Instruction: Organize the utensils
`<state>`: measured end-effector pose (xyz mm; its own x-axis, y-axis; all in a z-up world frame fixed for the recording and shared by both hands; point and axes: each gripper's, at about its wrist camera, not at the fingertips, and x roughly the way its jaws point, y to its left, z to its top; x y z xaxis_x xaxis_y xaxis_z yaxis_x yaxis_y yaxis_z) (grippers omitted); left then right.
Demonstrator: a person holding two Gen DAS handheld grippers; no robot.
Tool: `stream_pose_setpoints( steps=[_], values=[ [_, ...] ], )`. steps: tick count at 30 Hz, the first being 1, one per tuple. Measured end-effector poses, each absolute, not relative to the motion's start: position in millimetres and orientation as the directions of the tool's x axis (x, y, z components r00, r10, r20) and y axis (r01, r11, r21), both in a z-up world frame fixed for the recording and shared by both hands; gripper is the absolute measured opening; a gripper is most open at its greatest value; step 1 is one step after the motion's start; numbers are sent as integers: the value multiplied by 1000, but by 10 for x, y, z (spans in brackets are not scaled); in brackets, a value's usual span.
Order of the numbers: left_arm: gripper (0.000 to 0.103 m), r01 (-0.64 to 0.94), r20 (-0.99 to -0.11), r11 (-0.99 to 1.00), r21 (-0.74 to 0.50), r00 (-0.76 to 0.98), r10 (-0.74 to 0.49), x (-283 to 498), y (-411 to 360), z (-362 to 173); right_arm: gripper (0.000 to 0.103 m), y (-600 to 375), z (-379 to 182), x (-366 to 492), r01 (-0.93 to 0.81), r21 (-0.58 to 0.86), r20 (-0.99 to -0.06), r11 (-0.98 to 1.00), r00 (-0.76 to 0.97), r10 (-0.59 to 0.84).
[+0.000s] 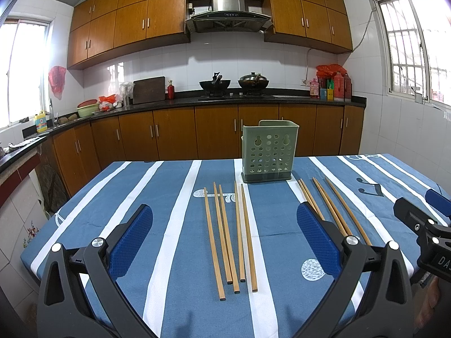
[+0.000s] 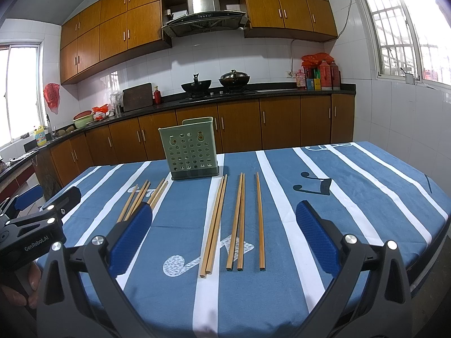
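A pale green perforated utensil holder (image 1: pixel 267 155) (image 2: pixel 191 152) stands upright at the table's far side. Several wooden chopsticks (image 1: pixel 231 233) lie side by side in front of it, directly beyond my left gripper (image 1: pixel 224 207), which is open and empty above the cloth. A second group of several chopsticks (image 2: pixel 234 225) lies to the right of the first, between the open, empty fingers of my right gripper (image 2: pixel 224 205). In the left wrist view this second group (image 1: pixel 329 205) is partly hidden by my right blue pad (image 1: pixel 318 239). Each gripper shows at the other view's edge (image 1: pixel 418 200) (image 2: pixel 55 191).
The table wears a blue cloth with white stripes (image 1: pixel 169 219) (image 2: pixel 352 197). A hand (image 2: pixel 19 290) holds the left gripper's handle. Behind the table run wooden cabinets and a dark counter (image 1: pixel 225 101) with woks, bottles and a cutting board. Windows are on both sides.
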<state>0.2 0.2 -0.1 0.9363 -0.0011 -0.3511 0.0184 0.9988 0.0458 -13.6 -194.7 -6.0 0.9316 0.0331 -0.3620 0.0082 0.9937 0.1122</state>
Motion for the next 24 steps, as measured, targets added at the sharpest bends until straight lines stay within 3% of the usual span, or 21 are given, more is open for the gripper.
stream_pose_setpoints(
  steps=[17, 22, 24],
  values=[
    [101, 2, -379, 999, 39, 925, 13, 83, 57, -15, 99, -1990, -81, -41, 29, 120, -376, 992, 927, 19],
    [101, -25, -428, 999, 32, 903, 36, 176, 118, -109, 99, -2154, -149, 149, 89, 121, -437, 989, 899, -27],
    [101, -36, -458, 999, 29, 888, 45, 252, 174, -150, 94, -2211, -252, 308, 109, 111, -484, 988, 874, -42]
  ],
)
